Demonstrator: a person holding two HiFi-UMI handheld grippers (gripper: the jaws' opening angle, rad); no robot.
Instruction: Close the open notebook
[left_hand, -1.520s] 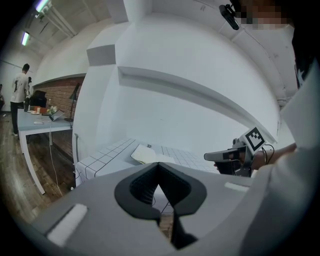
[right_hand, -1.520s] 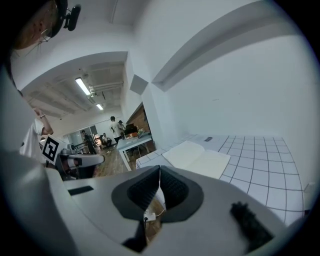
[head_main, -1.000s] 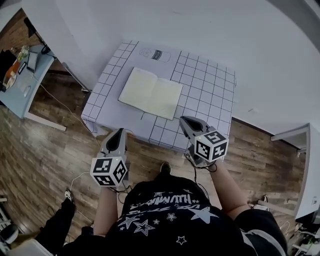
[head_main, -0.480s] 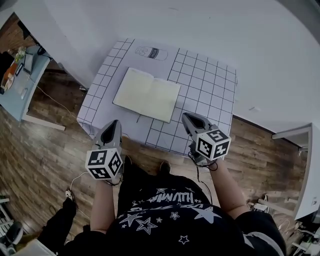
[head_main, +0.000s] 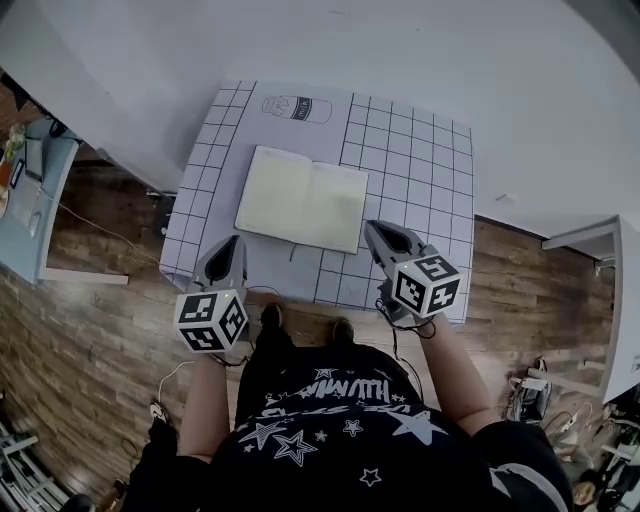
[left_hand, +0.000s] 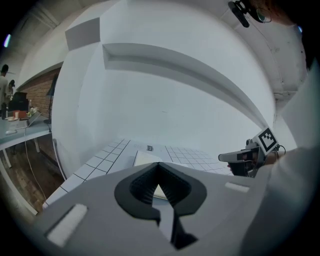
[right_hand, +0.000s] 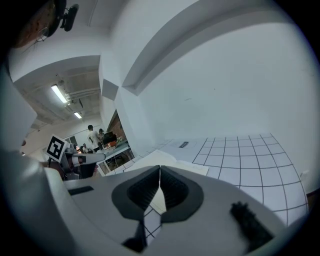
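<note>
An open notebook (head_main: 302, 198) with blank cream pages lies flat in the middle of a small table (head_main: 420, 170) covered by a white grid-lined cloth. My left gripper (head_main: 227, 255) hovers over the table's near left edge, short of the notebook's near left corner, jaws shut and empty. My right gripper (head_main: 381, 240) sits over the near edge just right of the notebook's near right corner, also shut with nothing in it. The notebook (left_hand: 146, 159) shows ahead of the left jaws, and the notebook (right_hand: 170, 161) also lies ahead of the right jaws.
A bottle drawing (head_main: 296, 108) is printed on the cloth at the far side. White walls run close behind the table. A light blue desk (head_main: 28, 200) with clutter stands at the far left on the wooden floor (head_main: 90, 340). People stand in the distance in the right gripper view.
Both grippers have moved forward from in front of the table to over its near edge, closer to the notebook. The person has stepped up to the table. Both stay shut.
</note>
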